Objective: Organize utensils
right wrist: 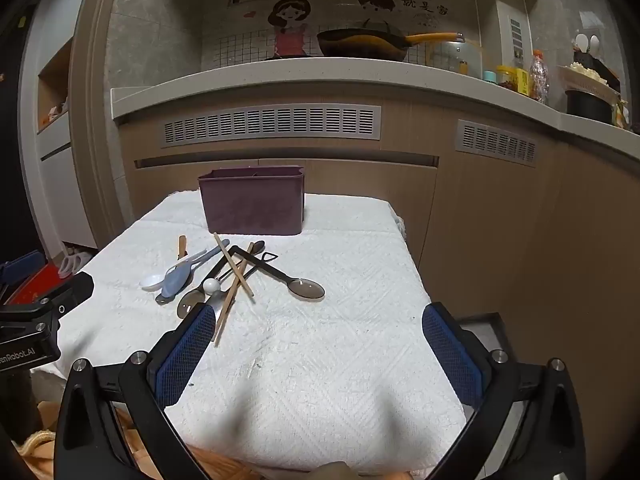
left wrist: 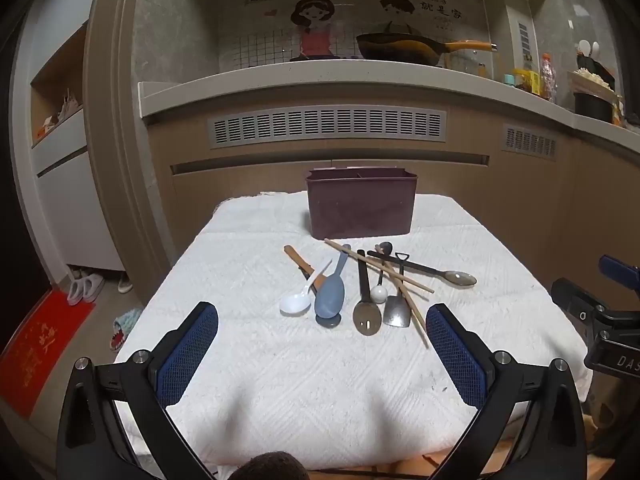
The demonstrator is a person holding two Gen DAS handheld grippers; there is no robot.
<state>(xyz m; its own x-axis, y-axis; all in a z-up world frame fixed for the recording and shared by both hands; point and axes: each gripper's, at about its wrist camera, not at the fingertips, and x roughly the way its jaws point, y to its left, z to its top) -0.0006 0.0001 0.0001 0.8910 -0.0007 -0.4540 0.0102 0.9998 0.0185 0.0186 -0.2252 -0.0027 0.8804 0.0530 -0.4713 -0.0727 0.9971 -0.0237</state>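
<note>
Loosely heaped just in front of the bin (left wrist: 361,208), the utensils lie crossed on the white cloth (left wrist: 280,380): a white spoon (left wrist: 295,303) and a blue scoop (left wrist: 330,294) on the bin's left side, a slotted spoon (left wrist: 366,315), a small spatula (left wrist: 397,312) and a white-ball tool (left wrist: 378,293) in the middle, two chopsticks (left wrist: 378,266) slanting over them, and a clear brown spoon (right wrist: 307,289) off toward the bin's right. A wooden-handled piece (left wrist: 299,260) pokes out behind the white spoon.

Both grippers hover short of the pile, well apart from the bin. The left gripper (left wrist: 322,360) has its fingers spread wide with nothing between them; the right gripper (right wrist: 318,360) is likewise spread and empty.

By the look of it the sorting has not begun: the bin seems empty and nothing is held. The next move probably calls for taking a top piece first, a chopstick or the outlying brown spoon, since lifting anything underneath would drag its neighbours.

Hard to make out: the bin's inside, apart from a hint of a divider at its rim; what the wooden-handled piece ends in; and, in the right wrist view, the spatula, which sits behind that gripper's left finger (right wrist: 184,354).
</note>
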